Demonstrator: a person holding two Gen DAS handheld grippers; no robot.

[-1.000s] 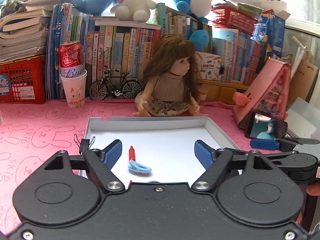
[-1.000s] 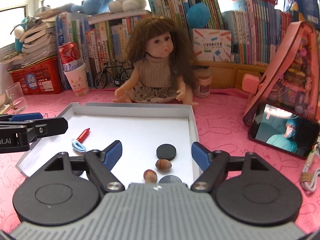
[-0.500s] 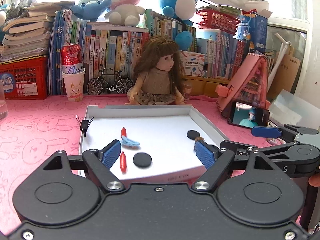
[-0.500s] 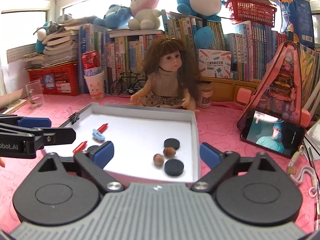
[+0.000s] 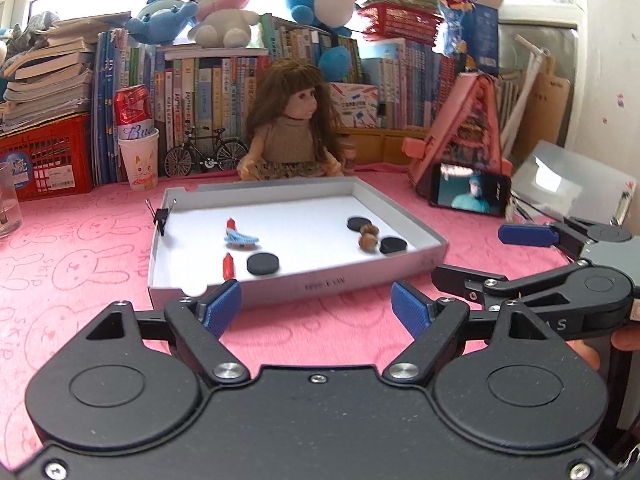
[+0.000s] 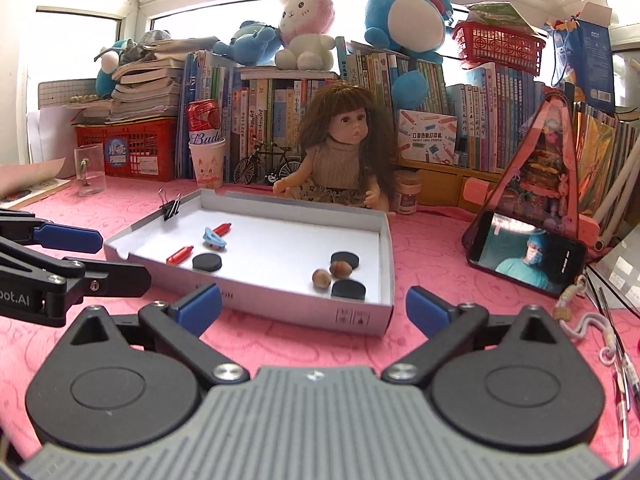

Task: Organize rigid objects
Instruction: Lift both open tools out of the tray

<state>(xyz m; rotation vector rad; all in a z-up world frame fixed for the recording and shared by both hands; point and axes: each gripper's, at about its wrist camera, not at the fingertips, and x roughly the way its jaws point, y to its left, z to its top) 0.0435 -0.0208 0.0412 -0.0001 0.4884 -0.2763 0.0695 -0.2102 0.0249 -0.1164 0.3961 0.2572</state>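
While both grippers gape empty, discs (image 6: 207, 262) lie in the tray (image 6: 280, 312).

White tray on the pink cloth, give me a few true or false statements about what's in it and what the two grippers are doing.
1. The white tray holds three black discs. True.
2. Two hazelnuts lie between two of the discs. True.
3. The right gripper is shut on a disc. False: its jaws stand open and empty, in front of the tray.
4. A binder clip sits on the tray's rim. True.
5. The left gripper holds a red piece. False: it is open; the piece lies in the tray.
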